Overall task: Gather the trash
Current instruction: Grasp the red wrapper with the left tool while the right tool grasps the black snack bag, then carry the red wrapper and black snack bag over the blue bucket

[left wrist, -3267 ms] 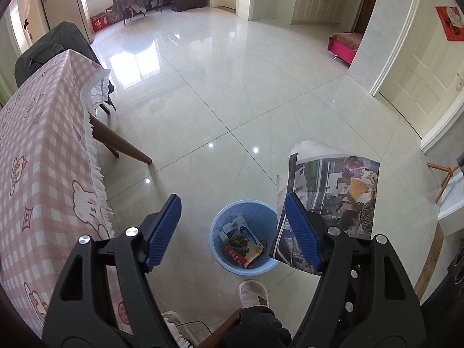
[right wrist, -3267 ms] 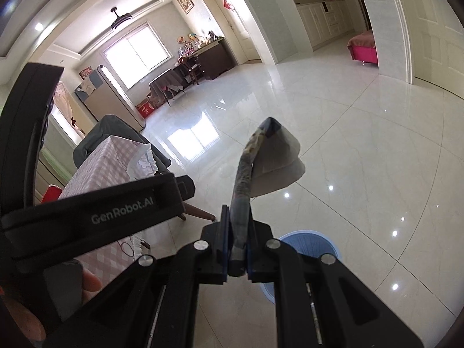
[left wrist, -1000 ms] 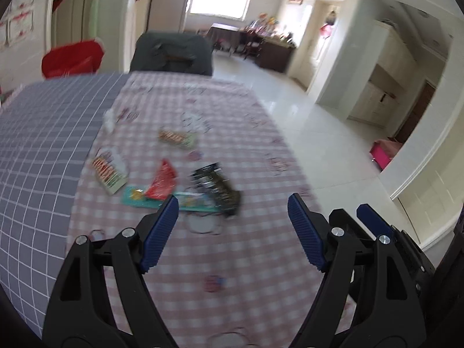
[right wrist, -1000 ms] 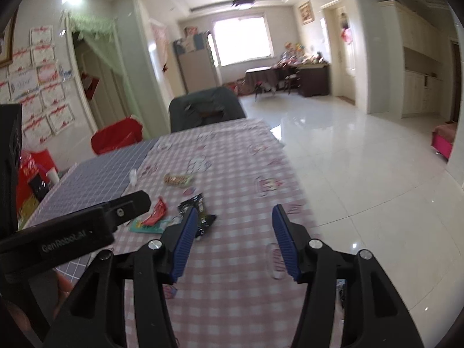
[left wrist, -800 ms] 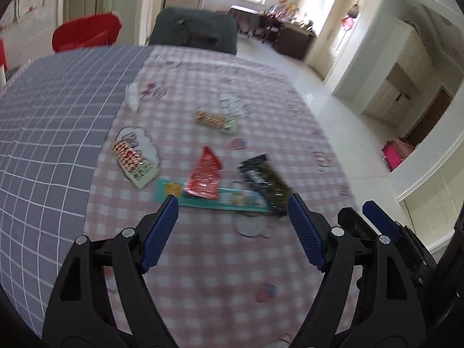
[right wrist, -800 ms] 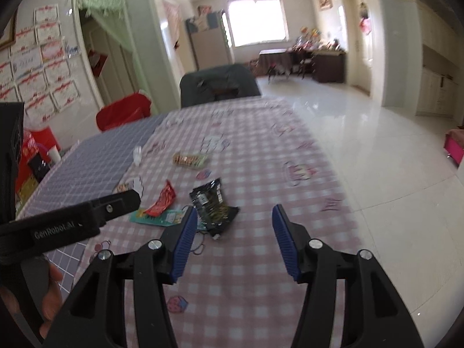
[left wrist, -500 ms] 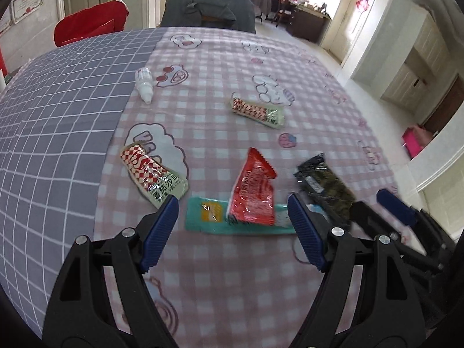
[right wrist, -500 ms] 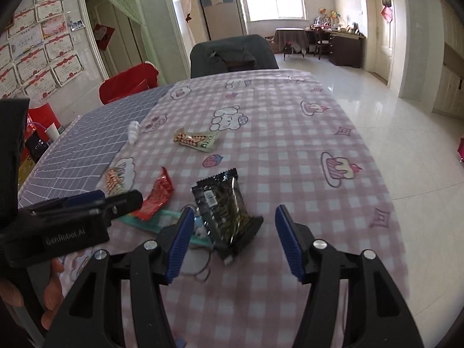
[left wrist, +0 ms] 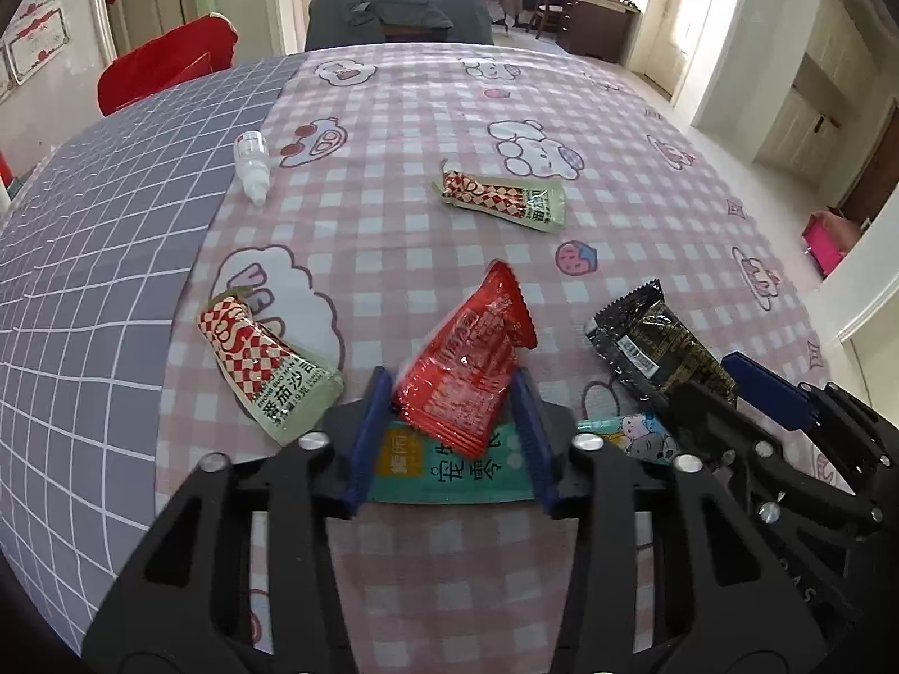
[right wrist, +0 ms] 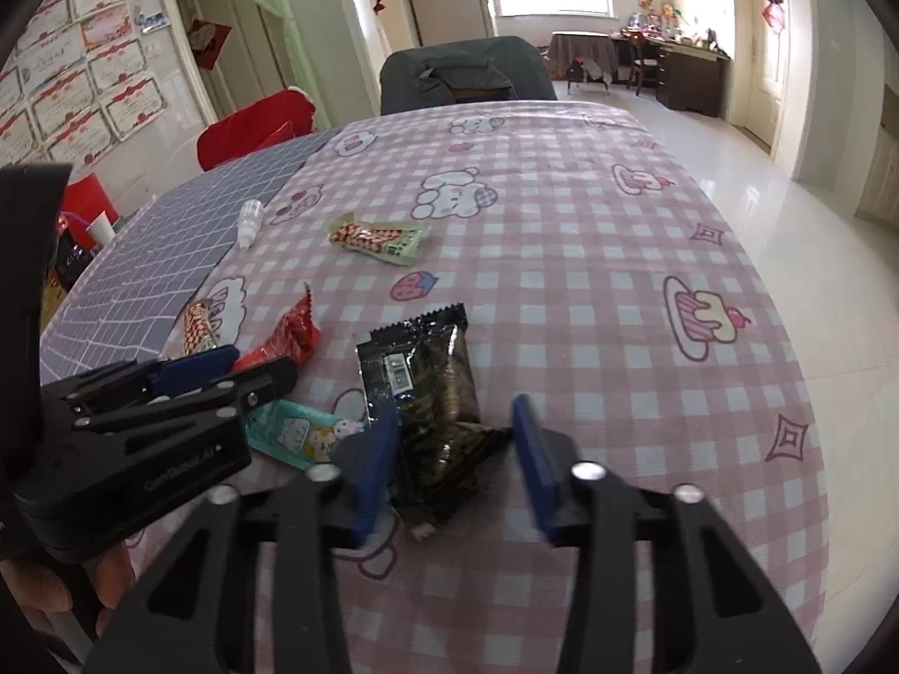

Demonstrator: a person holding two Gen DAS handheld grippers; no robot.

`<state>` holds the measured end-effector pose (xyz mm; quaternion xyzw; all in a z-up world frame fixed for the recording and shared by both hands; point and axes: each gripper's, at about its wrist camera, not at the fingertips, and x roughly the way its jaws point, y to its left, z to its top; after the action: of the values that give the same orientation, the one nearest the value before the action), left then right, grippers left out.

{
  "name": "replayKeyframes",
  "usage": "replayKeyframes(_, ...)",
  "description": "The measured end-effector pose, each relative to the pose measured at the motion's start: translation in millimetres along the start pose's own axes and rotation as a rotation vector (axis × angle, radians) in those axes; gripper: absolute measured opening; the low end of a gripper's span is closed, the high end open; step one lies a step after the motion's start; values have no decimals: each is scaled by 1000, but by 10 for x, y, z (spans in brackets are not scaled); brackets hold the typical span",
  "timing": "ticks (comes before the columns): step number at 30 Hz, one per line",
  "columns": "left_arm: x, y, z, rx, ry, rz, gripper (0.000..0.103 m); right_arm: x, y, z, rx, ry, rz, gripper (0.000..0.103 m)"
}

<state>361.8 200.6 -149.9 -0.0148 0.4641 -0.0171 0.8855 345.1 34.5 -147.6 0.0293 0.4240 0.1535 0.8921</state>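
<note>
- The desk (left wrist: 646,180) carries a pink checked cloth with cartoon prints, and a grey grid cloth (left wrist: 84,258) covers its left part.
- The left tongs (left wrist: 449,393) point down at the desk with the red wrapper (left wrist: 466,359) between their blue pads; the jaws are closing and both pads look to be touching its sides, its far end tilted up off the cloth.
- The right tongs (right wrist: 455,438) straddle the near end of the black snack packet (right wrist: 427,387); the jaws are closing, the left pad touches it, and a gap shows beside the right pad.
- A teal packet (left wrist: 461,466) lies flat under the red wrapper, reaching toward the black packet.
- A red-and-white checkered sachet (left wrist: 264,365) lies just left of the left tongs.
- A second checkered sachet (left wrist: 505,199) lies farther back, well apart.
- A small white dropper bottle (left wrist: 252,160) lies on its side at the seam of the two cloths.
</note>
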Motion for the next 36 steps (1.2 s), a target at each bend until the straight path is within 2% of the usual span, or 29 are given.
replayKeyframes(2,-12,16,6,-8,2,-21,26,-25,19,1,-17,-14,-6,25)
replayKeyframes(7,-169,29,18,-16,-39,-23,20,-100,10,-18,-26,-34,-7,20)
replayKeyframes(18,-698,-201,65,4,-143,-42,18,-556,-108,-35,46,-142,7,20)
replayKeyframes(29,-915,-976,36,102,-164,-118,18,-1087,-688,-263,187,-225,-15,20)
replayKeyframes(36,-835,-1725,9,191,-129,-193,18,-1447,-1372,-528,340,-281,-63,20)
